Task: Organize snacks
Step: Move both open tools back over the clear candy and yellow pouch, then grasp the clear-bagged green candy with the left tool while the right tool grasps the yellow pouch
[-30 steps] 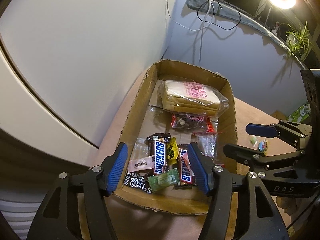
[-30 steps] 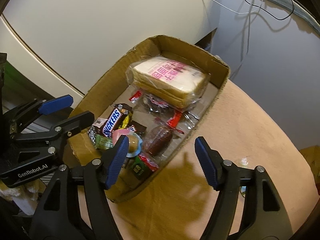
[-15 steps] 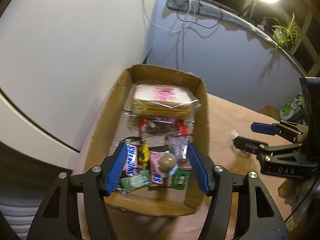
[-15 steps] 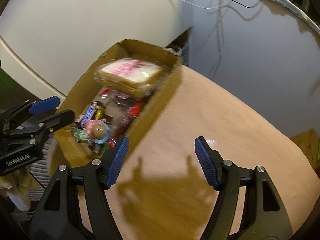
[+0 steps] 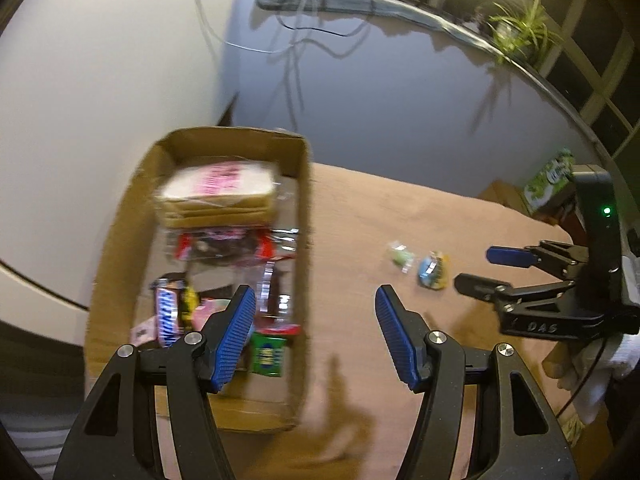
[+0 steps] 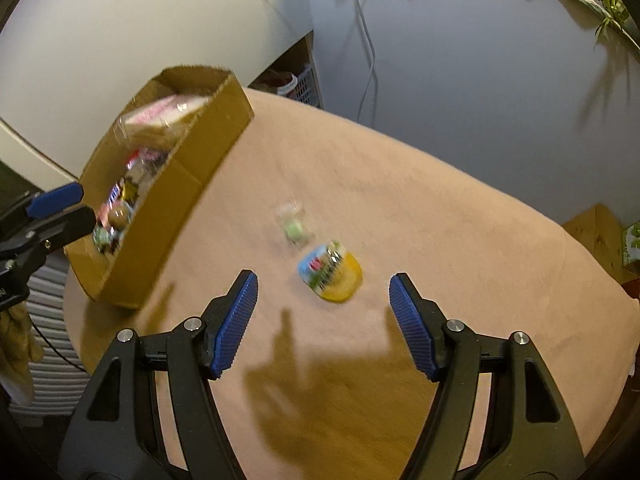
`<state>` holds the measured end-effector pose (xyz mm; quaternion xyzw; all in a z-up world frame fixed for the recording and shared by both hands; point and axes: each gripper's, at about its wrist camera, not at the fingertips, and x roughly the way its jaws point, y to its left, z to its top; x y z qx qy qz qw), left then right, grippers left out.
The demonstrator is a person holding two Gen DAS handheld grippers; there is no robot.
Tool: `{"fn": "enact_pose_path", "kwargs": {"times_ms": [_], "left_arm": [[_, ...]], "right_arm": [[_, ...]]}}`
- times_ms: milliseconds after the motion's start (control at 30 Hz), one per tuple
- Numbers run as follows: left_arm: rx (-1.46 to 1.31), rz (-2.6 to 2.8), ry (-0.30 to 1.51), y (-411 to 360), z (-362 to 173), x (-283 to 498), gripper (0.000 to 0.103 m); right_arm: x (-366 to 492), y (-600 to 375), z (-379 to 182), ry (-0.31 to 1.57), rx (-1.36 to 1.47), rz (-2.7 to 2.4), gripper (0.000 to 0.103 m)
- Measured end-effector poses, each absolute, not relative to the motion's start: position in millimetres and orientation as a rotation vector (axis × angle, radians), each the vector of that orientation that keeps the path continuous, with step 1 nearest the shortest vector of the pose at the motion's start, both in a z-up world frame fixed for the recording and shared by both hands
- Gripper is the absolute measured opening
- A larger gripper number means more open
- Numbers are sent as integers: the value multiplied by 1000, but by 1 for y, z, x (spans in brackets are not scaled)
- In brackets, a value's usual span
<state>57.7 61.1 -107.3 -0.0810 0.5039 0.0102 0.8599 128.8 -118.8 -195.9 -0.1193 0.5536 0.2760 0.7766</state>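
- Left wrist view: the left gripper (image 5: 316, 336) is being held wide apart and empty, straddling the right wall of the cardboard box (image 5: 302, 216).
- The box is being occupied by a bagged sandwich (image 5: 218, 194) at the far end and a Snickers bar (image 5: 167, 310) among small wrappers near the front; motion blur is preventing finer naming.
- Two loose snacks are lying on the tan table (image 5: 400, 360), well apart from the box: a small jelly cup (image 5: 432, 270) and a clear-wrapped green candy (image 5: 400, 256). The right gripper (image 5: 486, 270) is being seen just beside them, released.
- Right wrist view: the right gripper (image 6: 324, 322) is being held spread and empty, with the jelly cup (image 6: 330, 272) near, ahead of its pads.
- The cup is judged light, semi-rigid and slick-lidded; a grip across its side walls is being advised, with moderate squeeze.
- The wrapped candy (image 6: 296, 226) is judged very light and crinkly; its body, not its film, is being advised as the hold.
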Motion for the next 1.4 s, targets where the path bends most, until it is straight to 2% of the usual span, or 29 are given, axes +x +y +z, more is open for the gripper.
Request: {"fn": "enact_pose_path", "kwargs": {"times_ms": [100, 267, 300, 400, 500, 667, 800, 1267, 1400], "left_arm": [[-165, -12, 1070, 47, -111, 62, 62], [-166, -63, 1098, 28, -117, 72, 46], [-168, -72, 1102, 25, -118, 75, 46], [-198, -90, 1123, 20, -125, 84, 38], [-226, -95, 1141, 16, -132, 94, 37], [-264, -104, 1165, 9, -146, 110, 35], [-284, -103, 1184, 5, -158, 123, 35], [-302, -92, 1228, -4, -185, 146, 34], [-288, -93, 1238, -10, -190, 149, 25]], "right_arm": [[125, -124, -203, 1208, -270, 607, 71], [123, -127, -212, 1217, -257, 615, 71], [124, -128, -213, 1218, -245, 617, 71], [128, -128, -216, 1220, -216, 629, 68], [132, -123, -222, 1225, -212, 640, 63], [139, -118, -232, 1229, -216, 647, 63], [143, -115, -238, 1236, -215, 655, 52], [150, -114, -249, 1233, -193, 656, 51], [150, -111, -250, 1222, -202, 648, 49]]}}
